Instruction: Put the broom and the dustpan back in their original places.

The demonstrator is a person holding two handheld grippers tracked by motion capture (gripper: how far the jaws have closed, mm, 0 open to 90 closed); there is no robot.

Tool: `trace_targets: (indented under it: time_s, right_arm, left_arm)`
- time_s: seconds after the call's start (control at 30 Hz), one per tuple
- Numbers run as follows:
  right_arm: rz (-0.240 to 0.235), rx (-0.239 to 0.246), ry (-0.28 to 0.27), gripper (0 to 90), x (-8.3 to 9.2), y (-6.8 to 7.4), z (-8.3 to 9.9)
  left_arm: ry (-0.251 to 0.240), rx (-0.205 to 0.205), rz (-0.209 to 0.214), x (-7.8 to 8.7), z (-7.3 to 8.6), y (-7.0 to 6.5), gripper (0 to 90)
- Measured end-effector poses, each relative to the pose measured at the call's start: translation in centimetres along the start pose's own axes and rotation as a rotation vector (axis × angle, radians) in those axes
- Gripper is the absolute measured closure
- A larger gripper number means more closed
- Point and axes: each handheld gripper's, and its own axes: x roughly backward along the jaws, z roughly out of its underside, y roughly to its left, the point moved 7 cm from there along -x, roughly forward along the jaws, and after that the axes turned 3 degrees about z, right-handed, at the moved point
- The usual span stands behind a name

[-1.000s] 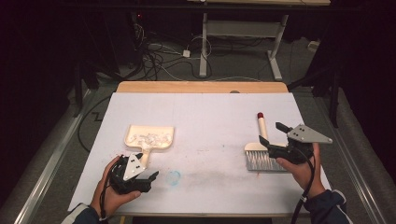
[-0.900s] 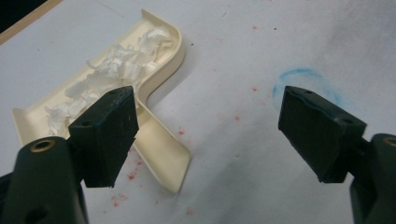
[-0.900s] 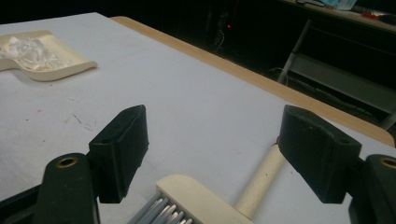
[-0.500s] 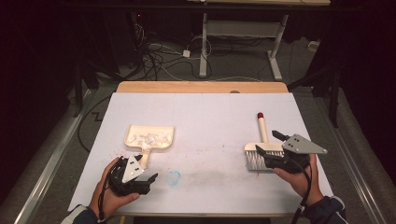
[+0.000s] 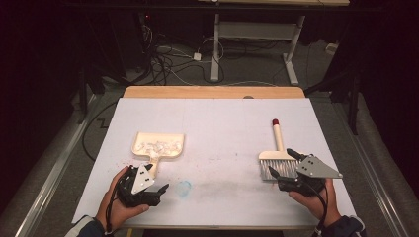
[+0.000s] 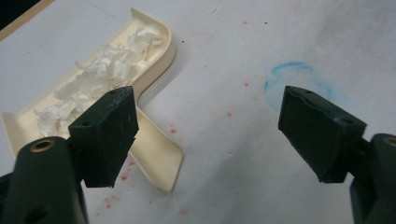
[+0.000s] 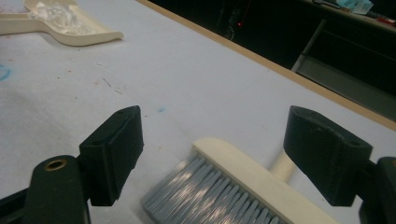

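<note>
Cream plastic dustpan (image 5: 157,146) with shredded paper (image 6: 100,81), grey-bristled brush (image 5: 277,163)

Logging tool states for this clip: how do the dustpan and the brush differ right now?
The dustpan holds white paper shreds; the brush carries nothing. The dustpan's handle points toward the person, the brush's red-tipped handle away. The dustpan lies beside the open left gripper, outside its jaws; the brush's bristles sit between the open right gripper's jaws, ungripped. Both are cream plastic, flat on the table.
</note>
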Motion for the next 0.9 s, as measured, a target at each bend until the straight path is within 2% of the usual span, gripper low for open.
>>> trace_targets:
  time_s: [0.2,0.3,0.4,0.57,0.7,0.73,0.8,0.83,0.87,0.9]
  right_arm:
    - [-0.003,-0.003,0.007,19.0,0.2,0.4,1.0]
    - [0.006,0.02,0.023,18.8,0.2,0.8,1.7]
    - [-0.006,0.024,0.027,18.7,0.4,1.3,2.3]
    - [-0.029,0.033,0.031,18.7,0.5,1.9,3.1]
    - [-0.027,0.03,0.03,18.7,0.5,2.0,3.1]
    - [-0.023,0.04,0.04,18.3,0.5,2.1,3.1]
    - [0.005,0.086,0.049,18.2,0.7,1.9,3.3]
    - [0.034,0.061,0.045,20.7,0.8,1.4,3.2]
    - [0.038,0.015,0.043,21.2,0.8,1.1,3.1]
    - [0.016,-0.018,0.031,20.3,0.8,1.2,2.9]
  left_arm:
    - [0.0,-0.008,0.001,-0.1,-0.1,0.0,19.6]
    - [-0.002,-0.009,0.004,-0.2,-0.1,-0.1,18.5]
    - [-0.001,-0.016,0.002,-0.1,-0.1,-0.2,18.6]
    - [-0.002,-0.011,-0.003,-0.3,-0.1,-0.2,18.5]
    - [-0.001,-0.001,-0.012,-0.2,0.0,-0.1,18.5]
    - [-0.014,0.0,-0.002,-0.2,0.0,-0.2,18.5]
    - [-0.002,-0.01,-0.015,-0.3,0.0,-0.2,18.5]
    - [-0.01,-0.005,-0.01,-0.4,0.0,-0.1,18.5]
    - [-0.023,0.007,-0.002,-0.5,-0.1,-0.1,18.5]
    - [-0.024,0.01,0.002,-0.6,-0.1,0.0,18.5]
